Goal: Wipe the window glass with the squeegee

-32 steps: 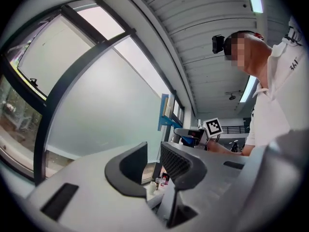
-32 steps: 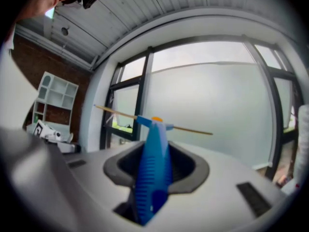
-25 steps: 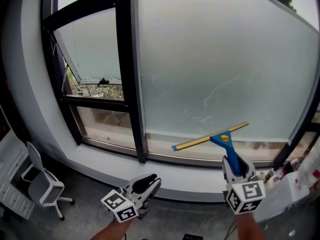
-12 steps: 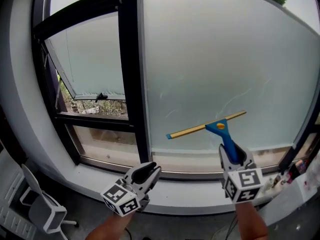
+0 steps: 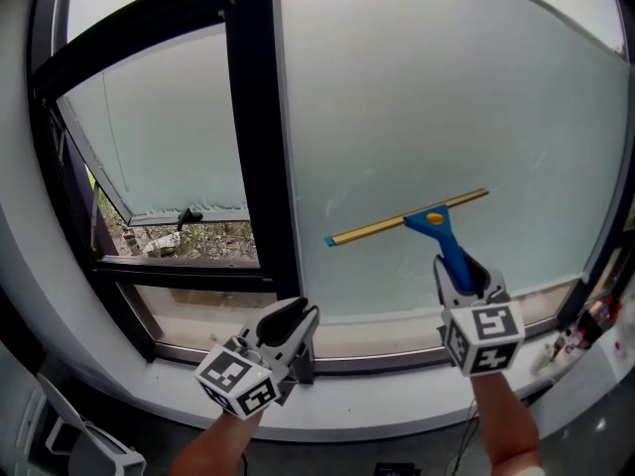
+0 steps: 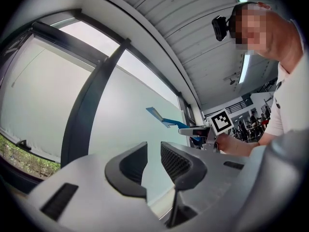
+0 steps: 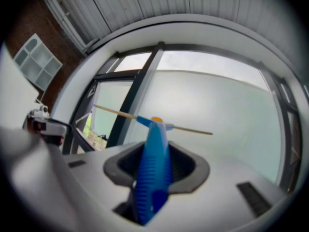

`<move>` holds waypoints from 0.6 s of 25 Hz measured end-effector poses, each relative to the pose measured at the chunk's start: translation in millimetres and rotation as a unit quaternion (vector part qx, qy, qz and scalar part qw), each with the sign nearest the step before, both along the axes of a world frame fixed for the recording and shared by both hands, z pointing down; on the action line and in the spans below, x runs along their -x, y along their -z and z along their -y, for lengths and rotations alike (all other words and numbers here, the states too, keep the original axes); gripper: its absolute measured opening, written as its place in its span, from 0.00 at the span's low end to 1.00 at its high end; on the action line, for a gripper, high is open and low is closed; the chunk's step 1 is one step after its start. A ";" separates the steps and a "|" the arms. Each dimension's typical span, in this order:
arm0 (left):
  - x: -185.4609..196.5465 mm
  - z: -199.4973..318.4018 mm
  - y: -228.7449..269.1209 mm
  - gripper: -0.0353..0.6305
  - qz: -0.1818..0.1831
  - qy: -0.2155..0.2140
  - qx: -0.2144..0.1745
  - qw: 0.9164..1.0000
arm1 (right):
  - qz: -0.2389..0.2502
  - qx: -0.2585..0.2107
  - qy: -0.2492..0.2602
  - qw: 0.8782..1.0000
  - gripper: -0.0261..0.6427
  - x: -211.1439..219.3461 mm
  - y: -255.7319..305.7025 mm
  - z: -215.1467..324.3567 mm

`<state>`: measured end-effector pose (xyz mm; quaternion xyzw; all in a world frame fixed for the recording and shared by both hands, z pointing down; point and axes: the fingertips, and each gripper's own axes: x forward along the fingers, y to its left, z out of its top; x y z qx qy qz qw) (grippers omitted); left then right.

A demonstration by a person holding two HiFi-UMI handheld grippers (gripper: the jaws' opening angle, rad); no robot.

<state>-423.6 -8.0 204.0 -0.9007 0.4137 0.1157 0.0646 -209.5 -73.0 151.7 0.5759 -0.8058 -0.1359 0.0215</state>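
A squeegee with a blue handle (image 5: 451, 256) and a long yellow-edged blade (image 5: 408, 220) lies against the lower part of the big frosted window glass (image 5: 427, 117), blade tilted up to the right. My right gripper (image 5: 464, 281) is shut on the handle; in the right gripper view the blue handle (image 7: 154, 153) runs up between the jaws to the blade. My left gripper (image 5: 298, 320) hovers low by the black mullion (image 5: 260, 137), holding nothing. In the left gripper view only a narrow gap shows between its pads (image 6: 178, 161), with the squeegee (image 6: 161, 118) off to the right.
A tilted-open casement pane (image 5: 169, 127) hangs left of the mullion, greenery outside below it. A white curved sill (image 5: 397, 405) runs under the window. Small items (image 5: 585, 325) stand at the sill's right end. A person's body fills the right of the left gripper view.
The right gripper has carried the squeegee up the glass, from just above the bottom frame to higher on the pane. The left gripper has risen a little and stayed empty.
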 end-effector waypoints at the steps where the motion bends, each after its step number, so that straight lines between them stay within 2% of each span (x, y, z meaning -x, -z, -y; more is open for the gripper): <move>1: 1.6 8.0 3.8 0.21 -0.001 -0.002 -0.002 1.000 | -0.002 -0.001 -0.001 1.000 0.27 3.2 3.5 7.6; 6: 7.4 53.1 14.7 0.21 -0.002 -0.004 -0.011 1.000 | -0.016 -0.017 0.002 1.000 0.27 17.3 20.9 53.4; 15: 11.9 142.6 49.7 0.21 0.007 0.033 -0.043 0.998 | -0.032 -0.078 0.031 0.996 0.27 38.8 77.9 148.3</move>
